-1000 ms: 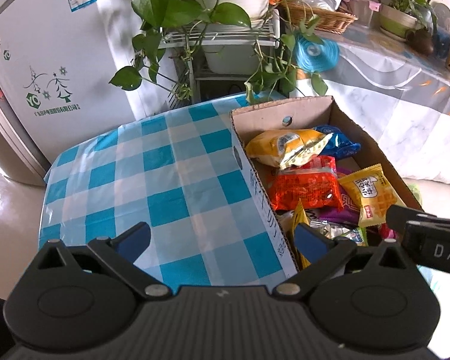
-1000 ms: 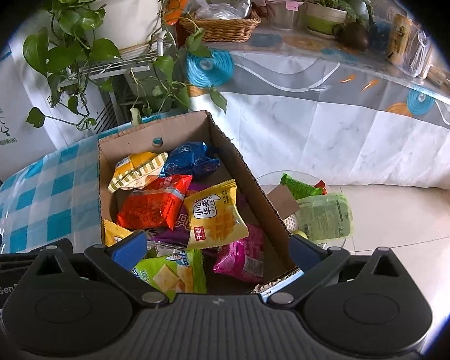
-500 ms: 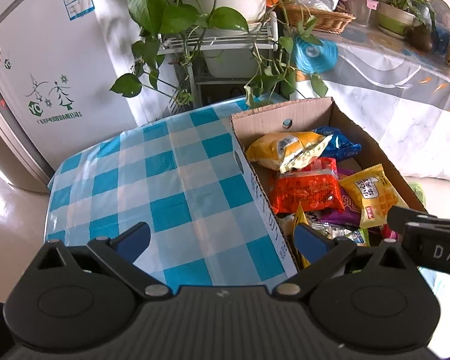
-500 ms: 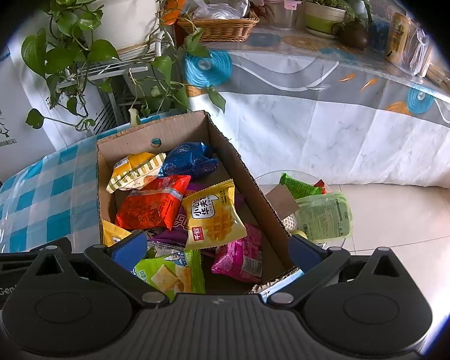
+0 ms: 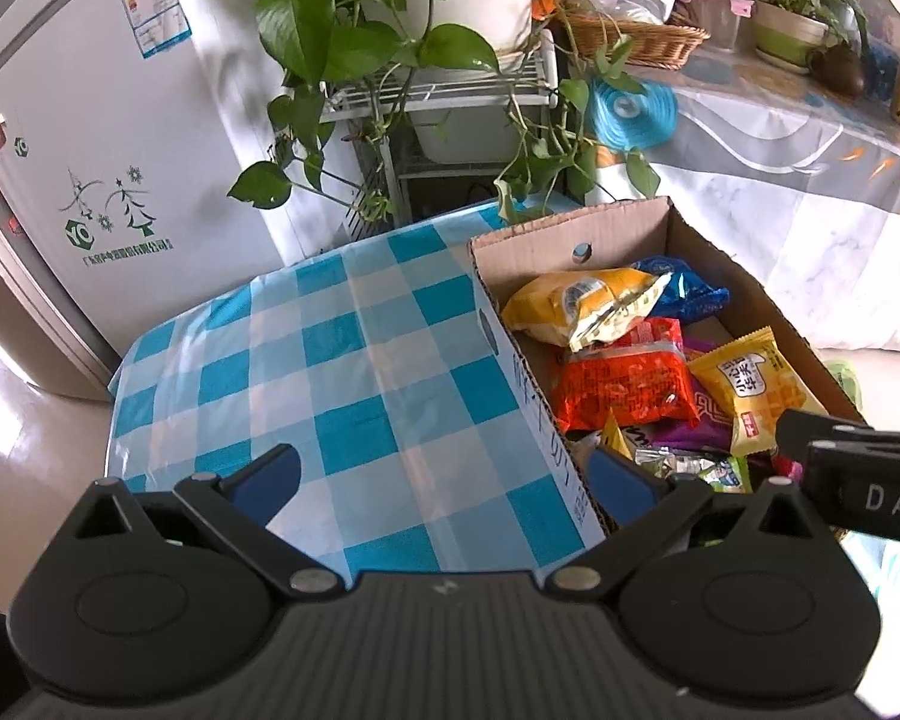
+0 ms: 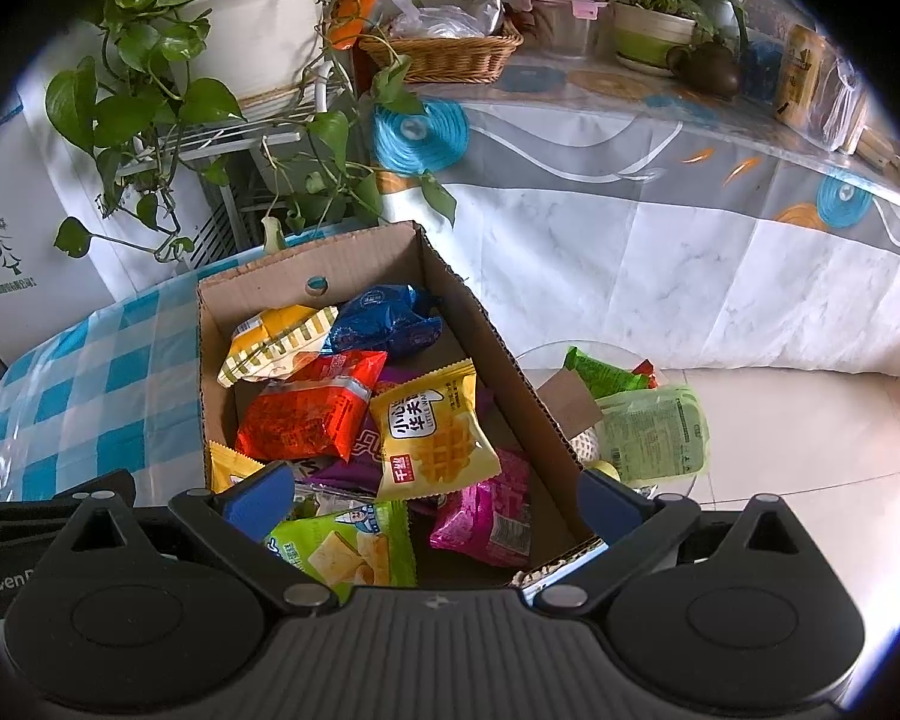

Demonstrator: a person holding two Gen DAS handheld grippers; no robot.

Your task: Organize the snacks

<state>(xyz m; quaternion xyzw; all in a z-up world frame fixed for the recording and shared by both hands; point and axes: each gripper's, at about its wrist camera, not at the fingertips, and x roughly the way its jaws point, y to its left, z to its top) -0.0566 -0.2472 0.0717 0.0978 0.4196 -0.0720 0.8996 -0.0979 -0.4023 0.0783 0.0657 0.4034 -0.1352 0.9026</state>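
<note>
This is a home: a white fridge [image 5: 90,138] stands beside potted plants [image 5: 354,30] on a wire rack, a checked tablecloth [image 5: 354,372] covers a small table, and a wicker basket [image 6: 444,54] sits on a long table.

bench cloth [image 5: 354,360]: blue-and-white check | carton [image 6: 468,306]: plain brown | packets: orange-red [image 6: 306,414], yellow with waffle print [image 6: 432,438], blue foil [image 6: 384,324], magenta [image 6: 492,510], lime green [image 6: 342,546] | fingers [image 6: 258,492]: blue pads on black | basket [image 6: 450,54]: tan wicker

Both wrist views above snack box [image 5: 576,237]
</note>
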